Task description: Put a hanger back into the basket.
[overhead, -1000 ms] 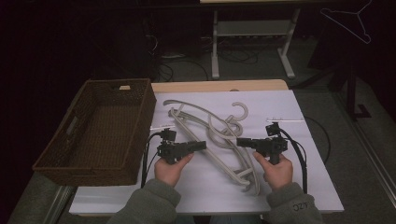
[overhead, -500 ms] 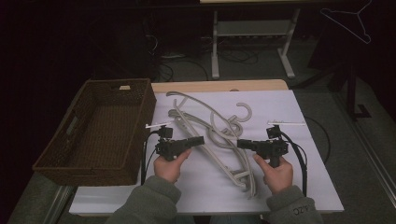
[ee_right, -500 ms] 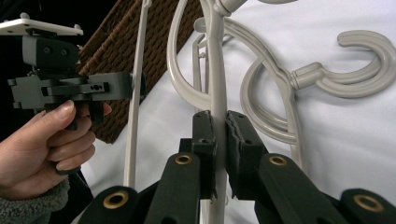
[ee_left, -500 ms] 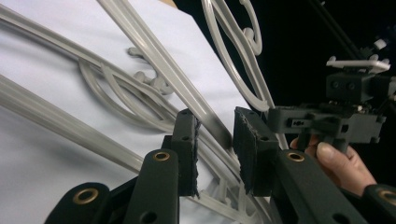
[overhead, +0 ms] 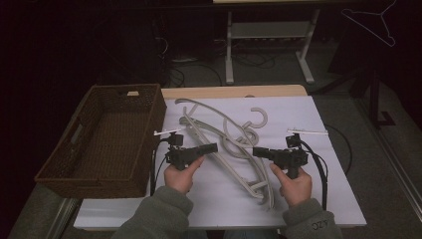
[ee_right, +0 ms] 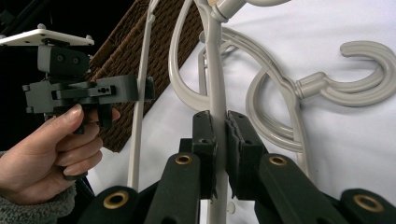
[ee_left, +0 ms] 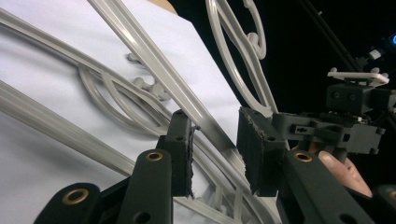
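Grey moulded plastic hangers [overhead: 226,142], ribbed bars and round hooks, tangled at frame centre on white sheet [overhead: 328,184]. Right gripper [ee_right: 218,140] pinches one bar. Left gripper [ee_left: 215,154] jaws apart around a bar, just reopened slightly after closing. Hanger pile shifted since earlier. Wicker basket [overhead: 107,142] left; dark room.

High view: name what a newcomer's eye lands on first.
A tangle of pale grey hangers sprawls across the white tabletop, between the two hand-held grippers. The right gripper is clamped on one hanger's bar; the left gripper straddles another bar, pads apart. A dark wicker basket sits at the left.
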Action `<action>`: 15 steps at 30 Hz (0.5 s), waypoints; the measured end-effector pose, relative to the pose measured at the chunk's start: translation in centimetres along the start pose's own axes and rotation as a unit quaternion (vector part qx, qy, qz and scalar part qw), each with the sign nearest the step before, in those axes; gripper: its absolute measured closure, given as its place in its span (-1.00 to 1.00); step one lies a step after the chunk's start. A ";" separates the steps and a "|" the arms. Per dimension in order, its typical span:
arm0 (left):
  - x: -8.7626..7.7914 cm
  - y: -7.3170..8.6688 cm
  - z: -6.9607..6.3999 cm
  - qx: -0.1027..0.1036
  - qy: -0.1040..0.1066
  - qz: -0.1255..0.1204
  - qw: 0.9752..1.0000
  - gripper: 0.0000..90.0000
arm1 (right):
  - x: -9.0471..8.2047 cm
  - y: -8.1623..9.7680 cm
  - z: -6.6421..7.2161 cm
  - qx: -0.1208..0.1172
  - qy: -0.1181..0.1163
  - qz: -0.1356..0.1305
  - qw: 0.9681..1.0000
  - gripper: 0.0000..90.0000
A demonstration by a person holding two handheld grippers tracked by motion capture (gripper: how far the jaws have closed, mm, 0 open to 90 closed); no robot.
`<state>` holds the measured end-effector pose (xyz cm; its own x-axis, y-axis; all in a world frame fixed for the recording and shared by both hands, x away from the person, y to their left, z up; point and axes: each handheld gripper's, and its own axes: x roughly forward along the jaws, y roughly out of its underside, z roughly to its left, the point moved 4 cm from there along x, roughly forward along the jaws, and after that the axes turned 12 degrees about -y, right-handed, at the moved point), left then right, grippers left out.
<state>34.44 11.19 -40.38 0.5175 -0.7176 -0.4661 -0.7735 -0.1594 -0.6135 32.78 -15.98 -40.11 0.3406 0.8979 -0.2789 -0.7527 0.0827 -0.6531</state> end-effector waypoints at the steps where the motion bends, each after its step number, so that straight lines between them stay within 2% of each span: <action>1: 0.0 0.0 0.0 0.000 0.000 0.000 1.000 0.48 | 0.0 0.0 0.0 0.000 0.000 0.000 1.000 0.82; 8: -0.3 -0.2 0.1 -0.013 0.012 -0.006 1.000 0.57 | 0.3 0.1 0.2 0.000 -0.003 0.004 1.000 0.82; 13: -0.6 -0.5 0.2 -0.021 0.010 -0.008 1.000 0.65 | 0.8 0.5 0.2 -0.001 0.004 0.020 1.000 0.81; 15: -0.8 -0.7 0.4 -0.030 0.015 -0.006 0.999 0.70 | 1.0 0.7 0.3 0.001 0.003 0.026 1.000 0.81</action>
<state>34.69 12.12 -39.85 0.5166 -0.7355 -0.4383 -0.7881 -0.2084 -0.5792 32.41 -14.88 -40.65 0.3054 0.8980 -0.3167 -0.7705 0.0377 -0.6363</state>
